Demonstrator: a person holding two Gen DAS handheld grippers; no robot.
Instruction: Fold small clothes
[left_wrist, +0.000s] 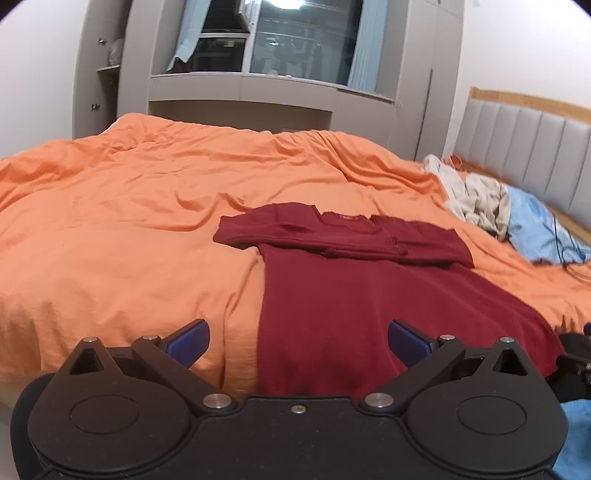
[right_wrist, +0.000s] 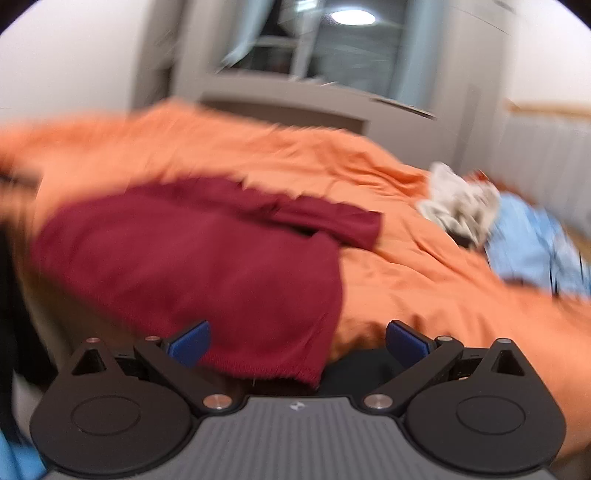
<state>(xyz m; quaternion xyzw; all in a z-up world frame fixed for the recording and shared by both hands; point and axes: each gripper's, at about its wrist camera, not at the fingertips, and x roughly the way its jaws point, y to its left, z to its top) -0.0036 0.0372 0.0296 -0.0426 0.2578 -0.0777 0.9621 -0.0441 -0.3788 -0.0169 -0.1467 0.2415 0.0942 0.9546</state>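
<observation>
Bed with rumpled orange cotton duvet (left_wrist: 110, 229) fills the field ahead of both tools. Dark red knit long-sleeved top (left_wrist: 332, 295) lies flat on it, sleeves folded across the chest, hem hanging over the near bed edge directly in front of the tools. Judged light, limp, slightly grippy; it should drape and crease easily. Best hold: the two hem corners. Left tool (left_wrist: 298, 341) stands wide, nothing between pads. Right tool (right_wrist: 297, 341) likewise wide, empty, hem corner (right_wrist: 306, 376) just ahead.
</observation>
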